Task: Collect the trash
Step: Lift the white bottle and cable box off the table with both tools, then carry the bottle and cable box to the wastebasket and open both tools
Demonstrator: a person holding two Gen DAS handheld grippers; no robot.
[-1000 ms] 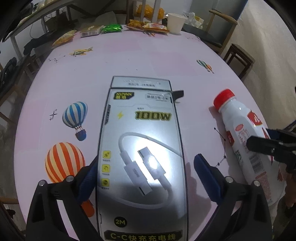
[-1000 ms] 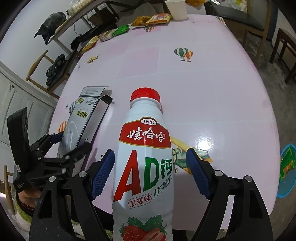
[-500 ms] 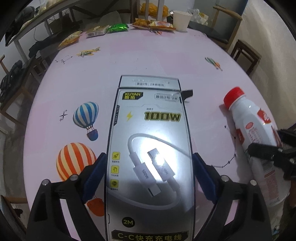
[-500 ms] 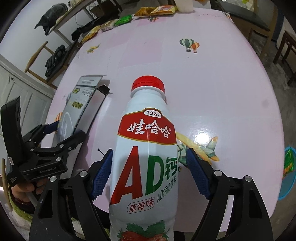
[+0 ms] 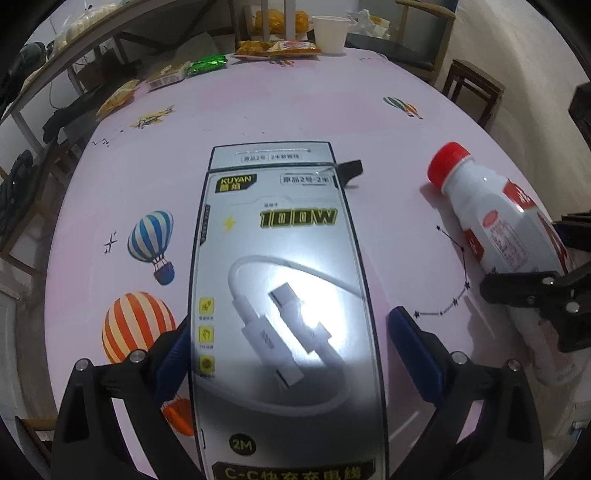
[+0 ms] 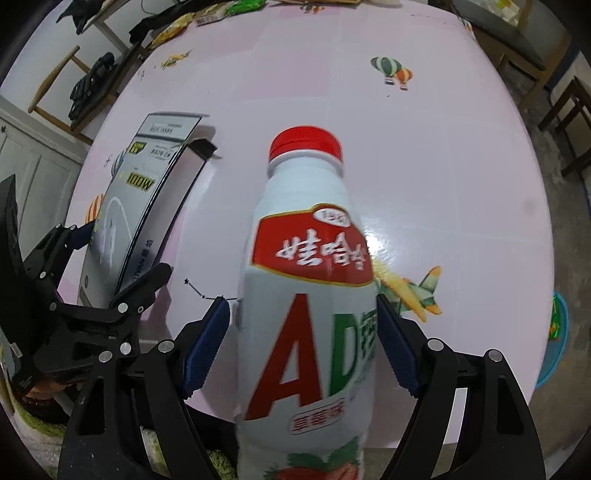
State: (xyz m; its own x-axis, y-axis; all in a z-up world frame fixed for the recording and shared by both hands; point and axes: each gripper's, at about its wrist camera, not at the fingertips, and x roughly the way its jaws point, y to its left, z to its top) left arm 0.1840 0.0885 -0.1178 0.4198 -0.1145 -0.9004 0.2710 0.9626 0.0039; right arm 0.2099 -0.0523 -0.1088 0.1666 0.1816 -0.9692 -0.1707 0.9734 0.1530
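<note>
My left gripper (image 5: 288, 350) is shut on a grey cable box (image 5: 280, 295) marked 100W, its blue pads against both long sides, held over the pink table (image 5: 258, 110). The box also shows in the right wrist view (image 6: 125, 221), with the left gripper (image 6: 92, 295) around it. My right gripper (image 6: 303, 339) is shut on a white milk bottle (image 6: 306, 295) with a red cap and red label, tilted slightly left and blurred. The bottle (image 5: 498, 229) and the right gripper's black fingers (image 5: 535, 295) appear at the right of the left wrist view.
Snack wrappers (image 5: 277, 48), a green packet (image 5: 207, 64) and a white paper cup (image 5: 330, 33) lie at the table's far edge. Wooden chairs (image 5: 472, 88) stand beyond the right side. A blue bin (image 6: 557, 332) with green trash sits on the floor at right.
Both grippers have risen and drawn back with their loads. The bottle has tilted to the left and blurs with motion. The box sits squarely between the left pads.
</note>
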